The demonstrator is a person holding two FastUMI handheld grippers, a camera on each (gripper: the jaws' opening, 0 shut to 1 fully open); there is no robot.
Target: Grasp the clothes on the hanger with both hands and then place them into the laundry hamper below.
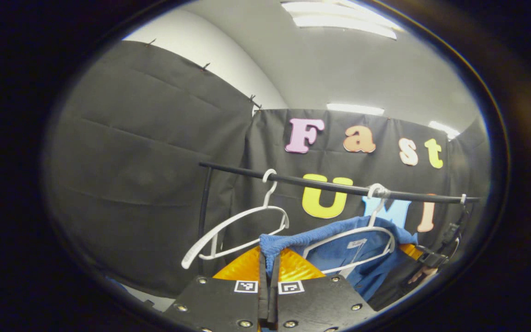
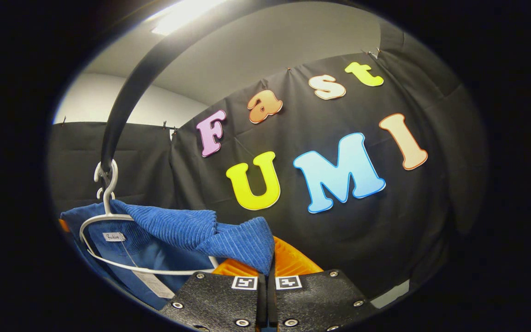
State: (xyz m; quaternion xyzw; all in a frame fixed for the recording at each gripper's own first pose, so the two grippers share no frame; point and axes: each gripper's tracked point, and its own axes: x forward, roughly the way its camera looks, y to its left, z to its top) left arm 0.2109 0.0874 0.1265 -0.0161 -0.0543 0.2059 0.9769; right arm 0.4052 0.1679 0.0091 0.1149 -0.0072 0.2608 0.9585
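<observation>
Fingers of the left gripper (image 1: 268, 272) are pressed together, pinching one shoulder of the blue corduroy shirt (image 1: 339, 249). The right gripper (image 2: 265, 272) is likewise closed on the other shoulder (image 2: 242, 242). The shirt hangs on a white hanger (image 2: 109, 221) hooked over the black rail (image 1: 339, 186), beside an empty white hanger (image 1: 238, 226).

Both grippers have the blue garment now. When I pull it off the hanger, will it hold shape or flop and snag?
Likely floppy: the blue garment folds limply where the right gripper pinches it. Its ribbed cloth probably grips rather than slips. It still drapes over the white hanger, so it may snag.
</observation>
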